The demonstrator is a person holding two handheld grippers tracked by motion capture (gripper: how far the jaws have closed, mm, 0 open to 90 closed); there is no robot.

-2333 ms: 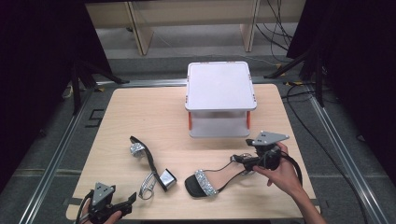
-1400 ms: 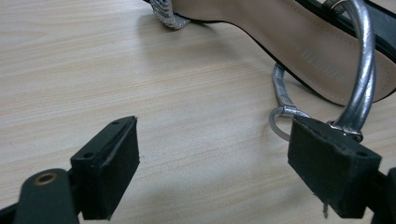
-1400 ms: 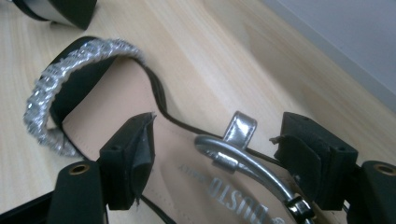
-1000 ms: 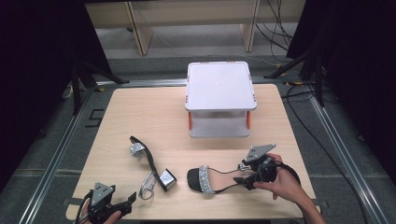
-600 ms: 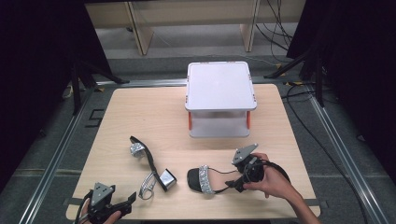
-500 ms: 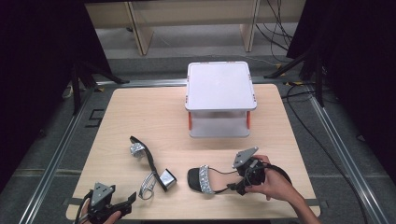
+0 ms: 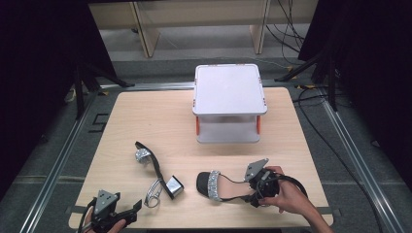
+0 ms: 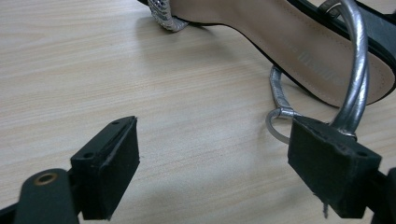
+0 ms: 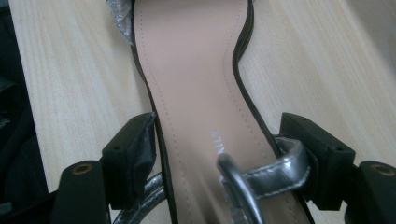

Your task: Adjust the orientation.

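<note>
Right tongs [image 9: 219,154] are closing on the heel end of the near sandal [image 7: 228,187]. The jaws have just been narrowing from nearly full spread, and in the right gripper view both pads now sit against the edges of the tan insole with the silver ankle strap [image 9: 275,170] caught at the right-hand pad. Judged: clamped on the sandal, or within a hair of it. Against the high view of about two seconds back, the right hand has been travelling leftward along the sandal's strap side and settling over the heel; the sandal itself is lying in nearly the same spot near the front right of the counter [image 7: 145,116], toe band pointing left.

Left tongs [image 8: 215,158] are standing wide apart over bare wood at the front left corner, gripping nothing; hand unmoved across all frames. The second sandal [image 7: 155,170] is lying just beyond them, on its side, silver block heel toward the front.

Farther back, the white two-tier shelf [image 7: 227,102] is standing at the counter's far middle, both levels unoccupied.

Judgement: the grasp phase is finishing; the lift toward the shelf is likely next. The trapped strap may be making the hold uneven.
</note>
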